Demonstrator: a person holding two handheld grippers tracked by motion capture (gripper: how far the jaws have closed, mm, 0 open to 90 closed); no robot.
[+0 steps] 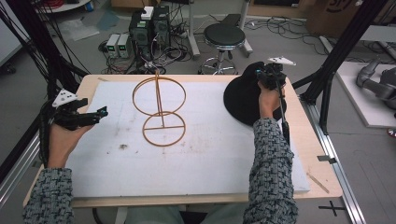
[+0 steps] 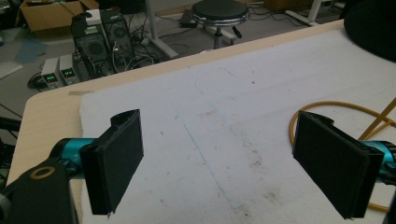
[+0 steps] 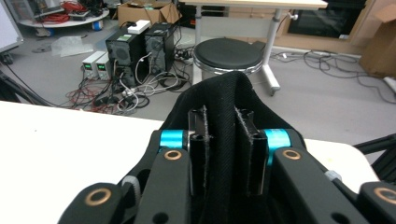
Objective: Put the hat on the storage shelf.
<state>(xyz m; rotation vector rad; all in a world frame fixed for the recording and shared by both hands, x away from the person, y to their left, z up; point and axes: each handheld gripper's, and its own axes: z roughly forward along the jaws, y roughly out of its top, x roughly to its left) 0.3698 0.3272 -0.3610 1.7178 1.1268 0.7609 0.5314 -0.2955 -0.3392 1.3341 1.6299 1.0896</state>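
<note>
Black fabric of the hat sits pinched between the right gripper jaws at the tabletop's far right edge. Left gripper jaws gape wide, empty, beside the wire hat stand. With only a fold held, the hat could slip free or snag and tip the light stand.

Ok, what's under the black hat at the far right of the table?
The black hat lies partly on the white mat and partly on the wooden table, its far edge pinched by the right hand-held gripper. Whatever sits beneath its brim is covered.
</note>
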